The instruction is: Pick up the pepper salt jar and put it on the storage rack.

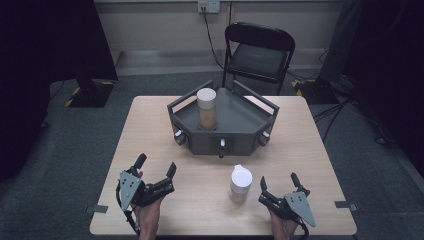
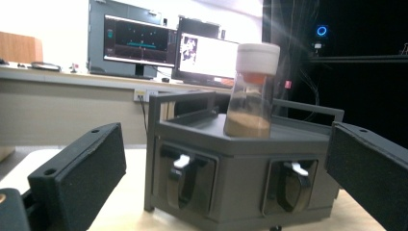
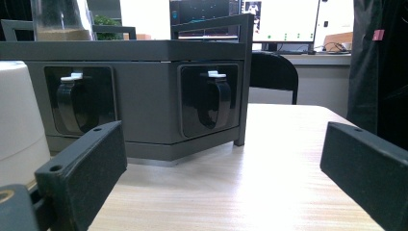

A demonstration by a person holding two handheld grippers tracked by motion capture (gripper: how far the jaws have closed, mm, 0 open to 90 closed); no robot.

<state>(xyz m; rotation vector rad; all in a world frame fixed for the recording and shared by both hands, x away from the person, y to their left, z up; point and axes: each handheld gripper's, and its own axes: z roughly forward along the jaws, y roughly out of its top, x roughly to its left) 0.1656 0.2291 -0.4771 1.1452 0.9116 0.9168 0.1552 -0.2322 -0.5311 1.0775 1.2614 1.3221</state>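
Grey hexagonal stand point(image 1: 235, 131) sat mid-table point(image 1: 310, 150); capped jar point(image 1: 206, 109) with brown fill stood on its deck. Second white-capped jar point(image 1: 240, 183) stood on table near stand's front. Left gripper point(image 1: 156, 166) and right gripper point(image 1: 279, 181) lay nearer than stand, jaws spread wide, holding nothing.

This looks like a lab or research recording room: a pale wooden desk point(image 1: 165, 120) stands alone on grey carpet floor point(image 1: 75, 150), with tape marks at its near corners, black curtains point(image 1: 45, 40) hang at both sides, and a black folding chair point(image 1: 257, 52) sits behind it. A long counter point(image 2: 62, 77) along the wall carries lit computer monitors point(image 2: 139, 45), and a white wall socket point(image 1: 208, 6) feeds a black cable point(image 1: 212, 42)
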